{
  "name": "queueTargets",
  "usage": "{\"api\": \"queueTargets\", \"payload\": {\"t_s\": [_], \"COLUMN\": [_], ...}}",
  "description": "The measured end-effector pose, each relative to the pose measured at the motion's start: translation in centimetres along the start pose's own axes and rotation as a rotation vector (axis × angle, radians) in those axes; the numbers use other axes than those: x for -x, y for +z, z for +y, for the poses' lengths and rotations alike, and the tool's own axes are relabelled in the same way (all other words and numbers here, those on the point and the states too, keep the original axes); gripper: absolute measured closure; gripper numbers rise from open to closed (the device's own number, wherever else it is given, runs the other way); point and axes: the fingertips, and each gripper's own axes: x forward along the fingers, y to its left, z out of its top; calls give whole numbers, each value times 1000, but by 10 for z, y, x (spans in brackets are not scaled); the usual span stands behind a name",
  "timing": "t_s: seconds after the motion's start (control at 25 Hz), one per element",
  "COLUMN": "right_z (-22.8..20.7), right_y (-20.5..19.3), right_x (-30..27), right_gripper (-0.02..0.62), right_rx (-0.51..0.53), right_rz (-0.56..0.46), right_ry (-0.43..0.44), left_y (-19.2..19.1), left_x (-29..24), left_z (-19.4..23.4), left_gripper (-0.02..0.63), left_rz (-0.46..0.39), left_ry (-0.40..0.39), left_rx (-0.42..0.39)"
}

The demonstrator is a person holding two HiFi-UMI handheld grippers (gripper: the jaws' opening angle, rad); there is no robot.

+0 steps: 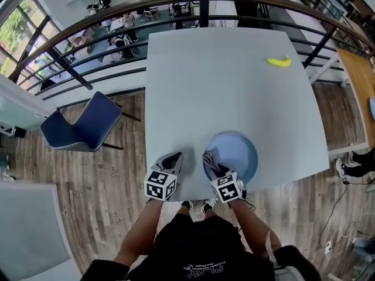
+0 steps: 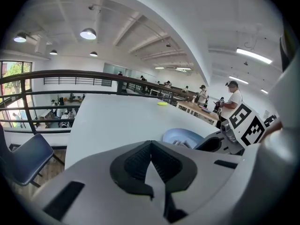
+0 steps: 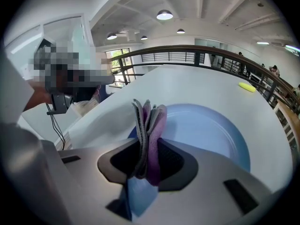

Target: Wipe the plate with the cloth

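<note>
One grey table (image 1: 234, 86), light-blue plate (image 1: 242, 151) at its near edge, right of centre. Left gripper (image 1: 174, 160) just beside plate's left rim, over bare table, jaws pressed together on nothing. Right gripper (image 1: 211, 160) at plate's near-left rim, pinching folded purple-grey cloth (image 3: 149, 121), folds standing upright. Yellow banana (image 1: 279, 61) well apart, far right. Grasp done. Cloth-to-plate contact unclear. Judging by position, most of plate surface left to wipe.

Pale table (image 1: 222, 86) — blue plate (image 1: 241, 154) at near edge, banana (image 1: 279, 61) (far right corner).
</note>
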Motion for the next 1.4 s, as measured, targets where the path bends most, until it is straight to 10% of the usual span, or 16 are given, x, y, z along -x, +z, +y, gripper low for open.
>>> {"api": "queueTargets", "payload": {"t_s": [1.4], "right_z": [-104], "right_y": [-39], "right_x": [38], "right_gripper": [479], "right_rx": [-81], "right_rz": [6], "right_ry": [-209], "left_y": [2], "left_x": [-48], "left_z": [-67], "left_gripper": [594], "left_rz": [49], "left_ry": [-119], "left_rx": [-66]}}
